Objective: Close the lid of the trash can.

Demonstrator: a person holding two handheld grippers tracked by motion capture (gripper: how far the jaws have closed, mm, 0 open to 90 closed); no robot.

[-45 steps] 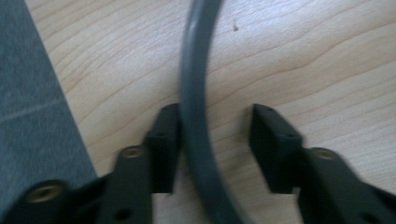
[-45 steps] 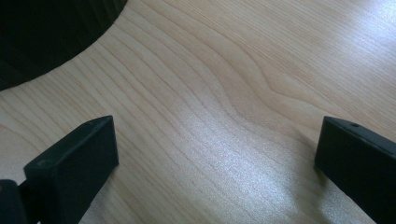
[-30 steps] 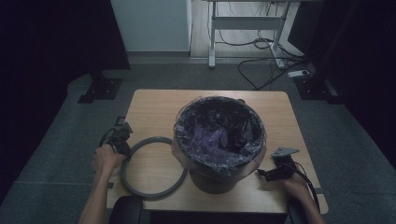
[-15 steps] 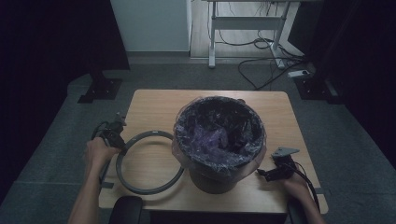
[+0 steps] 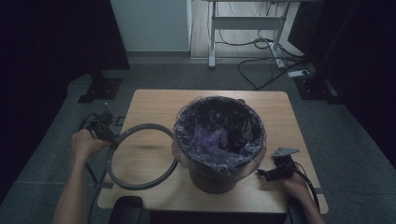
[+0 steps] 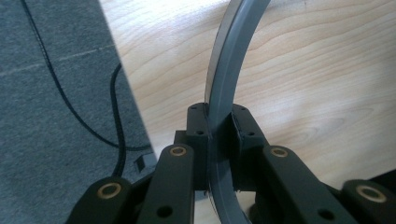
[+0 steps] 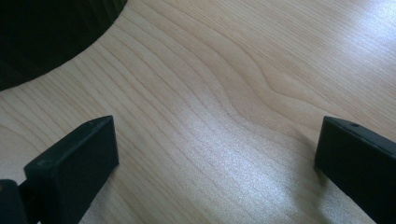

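Note:
A dark bin [image 5: 218, 140] lined with a purple-tinted plastic bag stands in the middle of the wooden table [image 5: 154, 105]. A grey plastic ring [image 5: 140, 155] is tilted up left of the bin, one side near the bin's base. My left gripper [image 5: 111, 140] is shut on the ring's left side; in the left gripper view its jaws pinch the grey ring [image 6: 224, 98] over the table's left edge. My right gripper [image 5: 262, 173] rests low on the table right of the bin, open, with bare wood [image 7: 210, 116] between its jaws.
The bin's dark base [image 7: 42, 32] fills the upper left of the right gripper view. Black cables [image 6: 79, 112] lie on the grey carpet left of the table. A black object [image 5: 128, 207] sits at the table's front edge. A desk frame and cords [image 5: 261, 46] stand beyond.
My left gripper has lifted the ring and carried it up and to the left, tilting it off the table. The right gripper has stayed in place.

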